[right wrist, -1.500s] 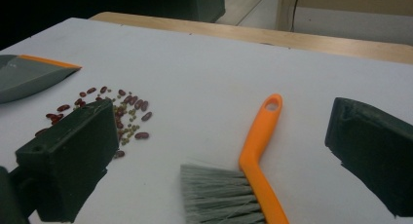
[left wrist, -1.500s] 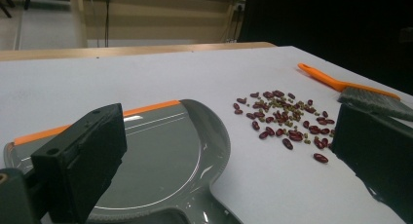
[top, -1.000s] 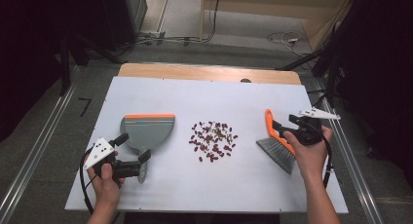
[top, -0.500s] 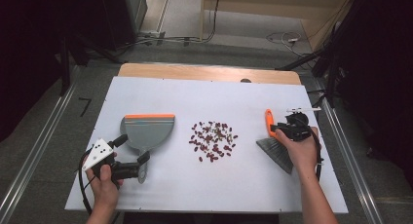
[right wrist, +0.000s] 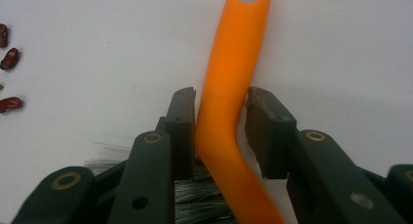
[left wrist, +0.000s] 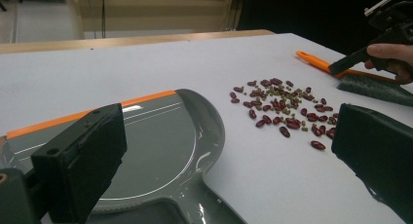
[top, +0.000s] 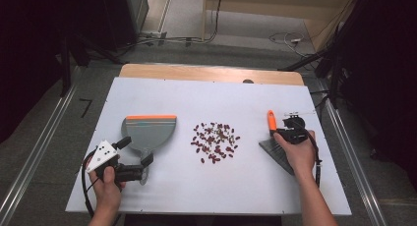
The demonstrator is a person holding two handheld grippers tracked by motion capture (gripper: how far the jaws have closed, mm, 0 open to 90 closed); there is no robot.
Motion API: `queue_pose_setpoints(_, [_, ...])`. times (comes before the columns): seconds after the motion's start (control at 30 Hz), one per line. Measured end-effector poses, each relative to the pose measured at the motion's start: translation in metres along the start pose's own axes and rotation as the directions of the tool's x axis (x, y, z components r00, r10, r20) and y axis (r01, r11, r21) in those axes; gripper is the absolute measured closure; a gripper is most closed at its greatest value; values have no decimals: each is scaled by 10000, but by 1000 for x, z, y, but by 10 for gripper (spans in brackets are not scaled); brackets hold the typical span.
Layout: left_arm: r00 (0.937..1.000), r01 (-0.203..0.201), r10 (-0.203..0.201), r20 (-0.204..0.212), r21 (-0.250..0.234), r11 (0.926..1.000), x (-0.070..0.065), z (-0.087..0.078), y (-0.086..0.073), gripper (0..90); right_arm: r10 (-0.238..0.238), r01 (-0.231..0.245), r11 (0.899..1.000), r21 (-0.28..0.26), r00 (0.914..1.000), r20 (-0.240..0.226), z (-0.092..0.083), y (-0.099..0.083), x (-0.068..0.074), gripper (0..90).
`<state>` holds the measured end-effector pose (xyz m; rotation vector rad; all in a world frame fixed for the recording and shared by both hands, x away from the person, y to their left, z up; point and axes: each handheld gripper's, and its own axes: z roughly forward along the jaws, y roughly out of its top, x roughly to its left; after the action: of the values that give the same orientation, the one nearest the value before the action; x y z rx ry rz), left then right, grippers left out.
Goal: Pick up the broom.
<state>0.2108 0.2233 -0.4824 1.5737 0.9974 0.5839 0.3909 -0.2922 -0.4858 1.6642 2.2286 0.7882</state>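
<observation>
Brush: the orange-handled brush [top: 272, 126] lies flat at the right of the table, its grey bristles under the person's right hand and its handle pointing away from the person.
Right gripper: the right gripper [right wrist: 220, 118] straddles the handle [right wrist: 229, 92]; its jaws have just been closing with the handle between them. The left pad touches the handle; a thin gap seems to remain at the right pad, so the grip looks nearly made, not yet firm.
Beans: the pile of red and green beans [top: 215, 140] sits mid-table, between brush and dustpan, apart from both.
Dustpan: the grey dustpan [top: 150, 131] with its orange lip lies to the left of the beans, lip away from the person.
Left gripper: the left gripper [top: 134, 158] rests by the dustpan's handle, jaws wide apart and holding nothing.
Step in hand: taking hold of the brush, judging by the layout.
Next move: probably finish the squeeze, lift the brush clear, then bring the bristles behind the beans; the dustpan needs gripping too.
</observation>
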Motion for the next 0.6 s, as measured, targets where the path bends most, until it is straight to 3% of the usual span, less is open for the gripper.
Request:
queue_pose_setpoints(0.03, [10000,-54,54,-32,21,10000,-2,0,1,0,144,-145,9999,45,9998,135,1,0,2,638])
queue_pose_setpoints(0.23, [9997,-174,175,-174,92,9998,-9,2,7,0,-34,13,9995,315,9977,670,3,3,9,653])
queue_pose_setpoints(0.3, [9993,-296,299,-214,111,9995,-11,4,10,0,230,-255,9991,333,9969,758,3,4,9,678])
queue_pose_setpoints(0.47, [9972,-557,567,-497,206,9982,-15,7,16,0,275,-282,9995,111,9978,598,2,2,7,683])
queue_pose_setpoints(0.6, [9971,-501,504,-569,60,9987,-14,7,20,0,296,-287,9993,-233,9987,410,-1,-3,8,688])
